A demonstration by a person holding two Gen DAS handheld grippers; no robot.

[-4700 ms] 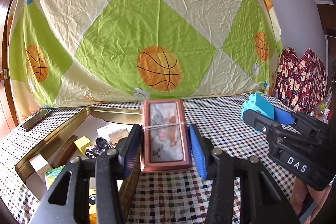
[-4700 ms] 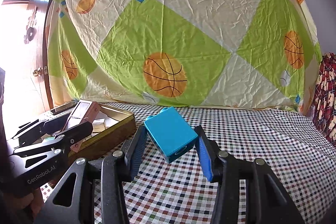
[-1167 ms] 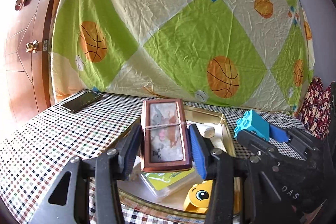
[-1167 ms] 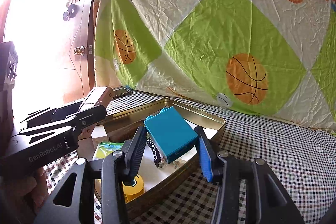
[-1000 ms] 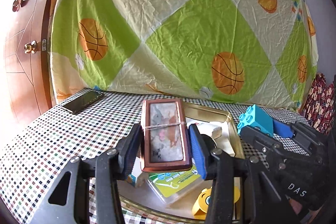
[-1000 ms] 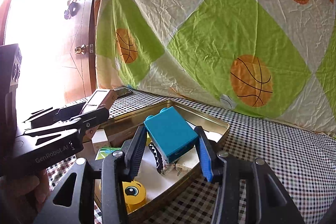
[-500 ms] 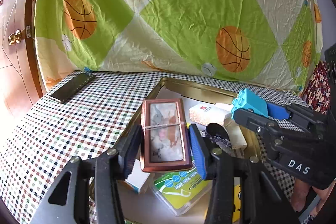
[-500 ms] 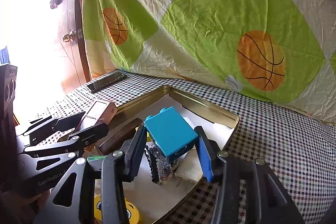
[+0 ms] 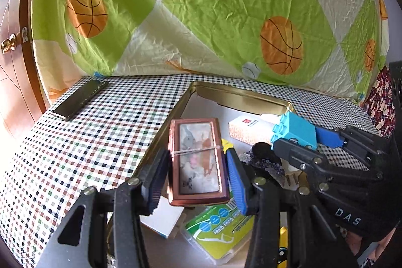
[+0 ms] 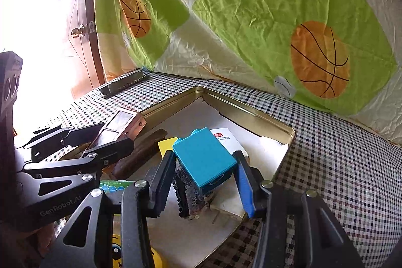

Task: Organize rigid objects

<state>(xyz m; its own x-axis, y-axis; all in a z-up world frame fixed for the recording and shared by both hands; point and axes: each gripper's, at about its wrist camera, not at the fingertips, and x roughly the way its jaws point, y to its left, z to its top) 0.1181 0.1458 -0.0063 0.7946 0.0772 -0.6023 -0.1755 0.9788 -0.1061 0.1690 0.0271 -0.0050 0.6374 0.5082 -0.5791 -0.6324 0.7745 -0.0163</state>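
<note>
two loads over a crowded tin

the left gripper (image 9: 197,177) clamps the framed picture (image 9: 197,160) and the right gripper (image 10: 203,180) clamps the blue brick (image 10: 204,160), both above the gold tin (image 10: 251,114). released here, either could land tilted on the beaded clip (image 10: 188,190) or white box (image 9: 247,129).

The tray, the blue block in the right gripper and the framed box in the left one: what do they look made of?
Tray: likely thin metal tin, gold and glossy, with a rolled rim and reflections. Blue block: moulded plastic, matte turquoise, with studs on its end. Framed box: copper-brown frame, possibly metal or lacquered plastic, around a clear glossy window; a thin band crosses it.
</note>
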